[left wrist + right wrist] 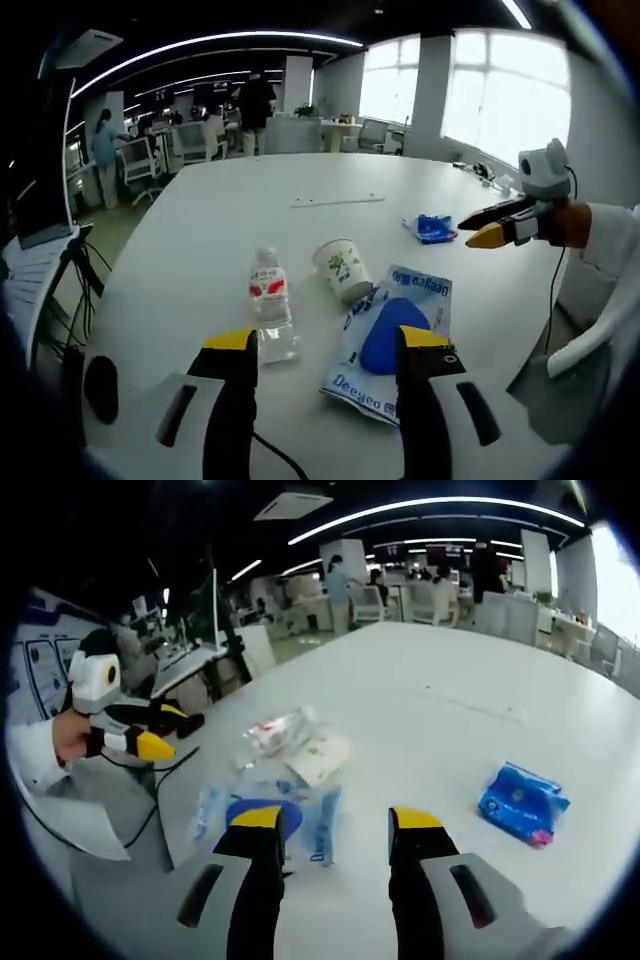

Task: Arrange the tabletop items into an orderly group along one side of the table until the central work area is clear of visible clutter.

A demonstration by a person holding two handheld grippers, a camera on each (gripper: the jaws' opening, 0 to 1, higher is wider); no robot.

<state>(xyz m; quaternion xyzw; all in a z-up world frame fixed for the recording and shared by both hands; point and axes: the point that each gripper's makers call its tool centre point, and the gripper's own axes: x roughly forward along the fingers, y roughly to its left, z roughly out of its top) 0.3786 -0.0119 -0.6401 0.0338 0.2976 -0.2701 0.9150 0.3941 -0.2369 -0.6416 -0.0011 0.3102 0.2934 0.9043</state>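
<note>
1. Across the bench (200,215), lower centre of frame, we see the bottle (270,305), cup (343,268), blue pouch (395,335) and wipes pack (432,228) still scattered.
2. We hold the left claw (325,345) and right claw (335,825) released, empty; by our reckoning the grouping is barely begun.

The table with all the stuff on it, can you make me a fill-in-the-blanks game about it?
1. The bottle has a red label and lies on its ____.
2. The paper cup lies between the bottle and the ____ packet marked Deeyeo.
3. The small blue pack lies apart from the others, nearest the ____ gripper.
4. The left gripper's jaws stand ____ with nothing between them.

Missing words: side; blue-and-white; right; open
</note>
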